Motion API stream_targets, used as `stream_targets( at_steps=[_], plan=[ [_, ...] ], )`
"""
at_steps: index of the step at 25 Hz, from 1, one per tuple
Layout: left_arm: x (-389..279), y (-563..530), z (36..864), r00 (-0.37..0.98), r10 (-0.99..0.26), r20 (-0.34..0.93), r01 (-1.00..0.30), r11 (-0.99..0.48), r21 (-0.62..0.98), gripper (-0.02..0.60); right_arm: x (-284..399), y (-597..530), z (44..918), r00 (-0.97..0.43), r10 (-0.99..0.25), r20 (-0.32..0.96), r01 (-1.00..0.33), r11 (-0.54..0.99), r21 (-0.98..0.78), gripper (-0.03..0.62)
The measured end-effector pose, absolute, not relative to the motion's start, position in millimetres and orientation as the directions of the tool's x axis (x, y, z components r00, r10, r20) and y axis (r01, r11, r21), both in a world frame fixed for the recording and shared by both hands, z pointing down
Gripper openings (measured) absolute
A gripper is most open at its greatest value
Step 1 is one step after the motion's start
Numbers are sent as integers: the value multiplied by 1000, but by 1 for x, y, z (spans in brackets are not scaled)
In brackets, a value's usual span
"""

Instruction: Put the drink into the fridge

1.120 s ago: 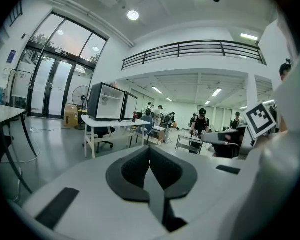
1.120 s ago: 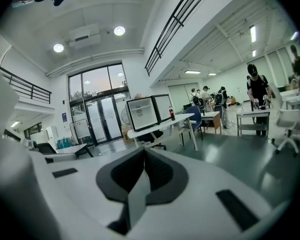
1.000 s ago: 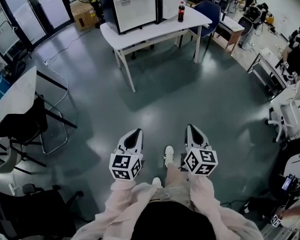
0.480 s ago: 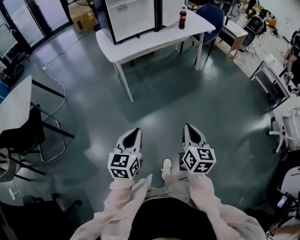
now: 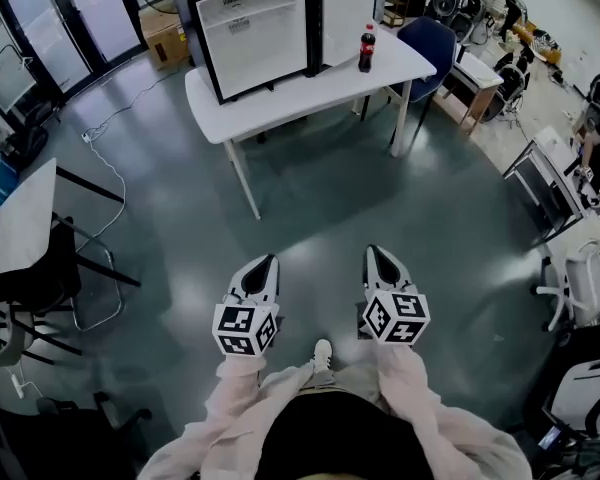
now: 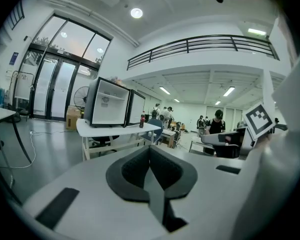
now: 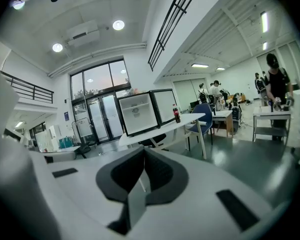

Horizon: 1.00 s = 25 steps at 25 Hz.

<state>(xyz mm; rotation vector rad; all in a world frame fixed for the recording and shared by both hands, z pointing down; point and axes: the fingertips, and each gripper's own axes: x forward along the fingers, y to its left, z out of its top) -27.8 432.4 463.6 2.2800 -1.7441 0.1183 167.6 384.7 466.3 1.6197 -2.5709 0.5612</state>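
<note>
Both sets of jaws are pressed shut w/ nothing in them; left gripper (image 5: 263, 267) & right gripper (image 5: 378, 259) are well apart from the worktop (image 5: 310, 83). Drink (image 5: 365, 48) stands upright nr its right end, beside the open fridge (image 5: 255, 33). Risk: tall bottle, so a nudge from unopened jaws could tip it off the edge.

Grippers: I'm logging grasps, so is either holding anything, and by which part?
Nothing held: left gripper and right gripper are shut, empty; bottle stands on the table.
</note>
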Motion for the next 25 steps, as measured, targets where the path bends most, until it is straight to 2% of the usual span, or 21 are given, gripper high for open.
stream_targets(
  at_steps=[14, 25],
  plan=[
    [-15, 410, 479, 224, -937, 269, -968, -182, 173, 11, 180, 348, 484, -478, -839, 262, -865, 397, -306, 12],
    [-19, 367, 489, 247, -927, 281, -962, -200, 188, 11, 174, 317, 500, -465, -835, 296, -872, 373, -317, 12]
  ],
)
